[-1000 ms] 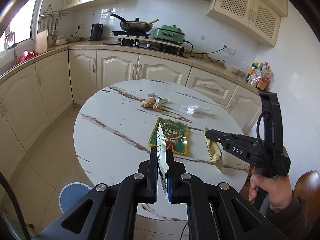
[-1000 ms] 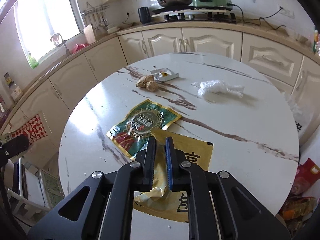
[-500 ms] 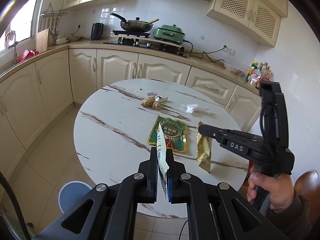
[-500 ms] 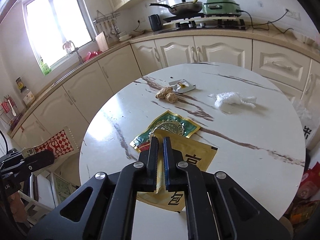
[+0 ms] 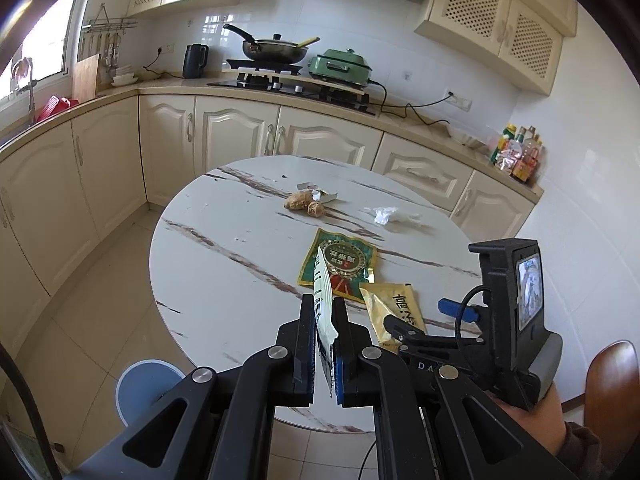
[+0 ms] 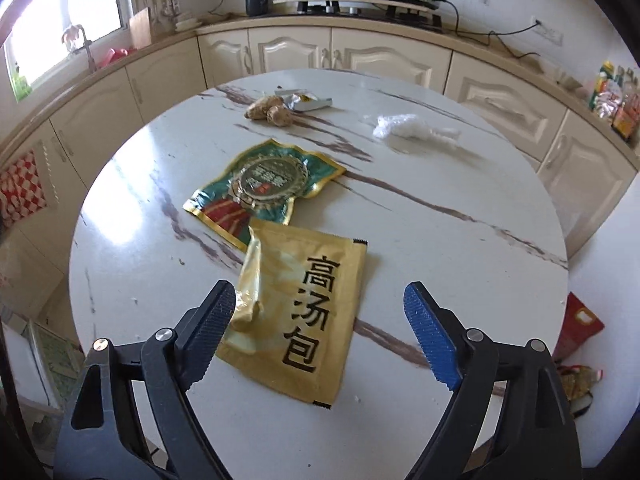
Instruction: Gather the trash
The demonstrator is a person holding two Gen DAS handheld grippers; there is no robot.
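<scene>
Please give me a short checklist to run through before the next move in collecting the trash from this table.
1. Left gripper shut on the white packet: ok.
2. Right gripper jaws opening, pads clear of the gold soup packet: ok.
3. Gold soup packet lies flat on the table, between the jaws: ok.
4. Gold packet clear of the green wrapper: not ok, its corner overlaps it.
5. Blue bin on the floor in view: ok; whether it has room, cannot tell.
6. Ginger, small foil wrapper and crumpled white plastic collected: not ok.
</scene>
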